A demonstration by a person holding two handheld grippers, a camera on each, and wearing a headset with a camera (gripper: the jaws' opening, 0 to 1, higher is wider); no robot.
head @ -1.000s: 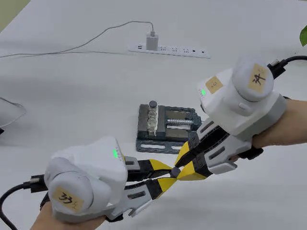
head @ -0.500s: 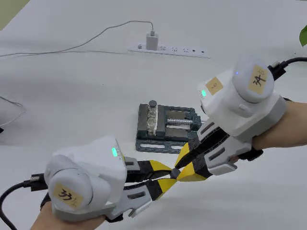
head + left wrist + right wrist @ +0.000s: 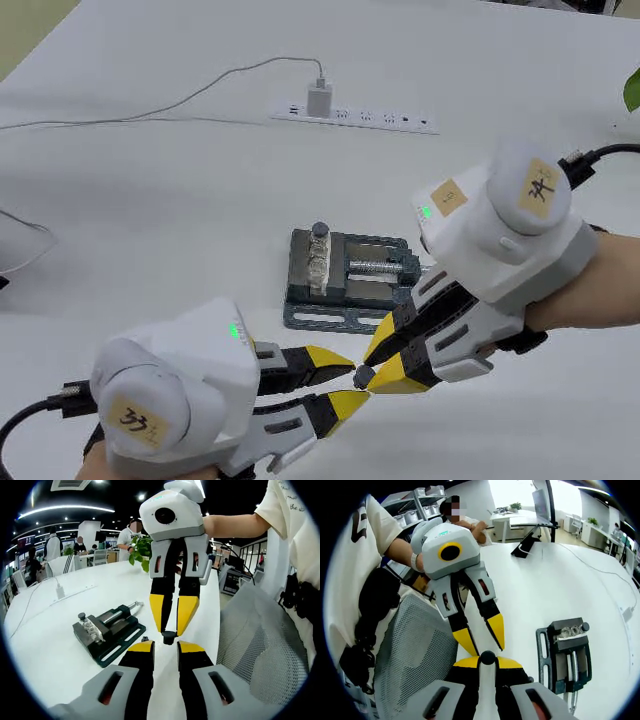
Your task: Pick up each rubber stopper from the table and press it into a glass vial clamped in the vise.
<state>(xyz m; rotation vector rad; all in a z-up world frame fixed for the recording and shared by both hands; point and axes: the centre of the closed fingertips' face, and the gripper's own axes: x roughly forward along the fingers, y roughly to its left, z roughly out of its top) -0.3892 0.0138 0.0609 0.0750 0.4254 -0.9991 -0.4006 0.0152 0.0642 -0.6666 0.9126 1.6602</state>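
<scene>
A dark grey rubber stopper (image 3: 362,376) is pinched between the yellow tips of my right gripper (image 3: 371,373), which is shut on it in the air in front of the vise. My left gripper (image 3: 350,381) faces it tip to tip, jaws open on either side of the stopper. In the left gripper view the stopper (image 3: 169,638) hangs from the right gripper (image 3: 170,629) just above my own open jaws. The right gripper view shows the stopper (image 3: 487,657) at its tips. The dark vise (image 3: 345,280) clamps glass vials (image 3: 319,264); the far one carries a stopper (image 3: 320,230).
A white power strip (image 3: 375,119) with a plugged charger (image 3: 319,98) and its cable lies at the back of the white table. A green leaf (image 3: 632,86) shows at the right edge. A grey mesh chair (image 3: 255,630) stands beside the table.
The left gripper's jaws have opened and let go of the stopper, which stays in the right gripper. The headset has tilted, shifting the picture slightly.
</scene>
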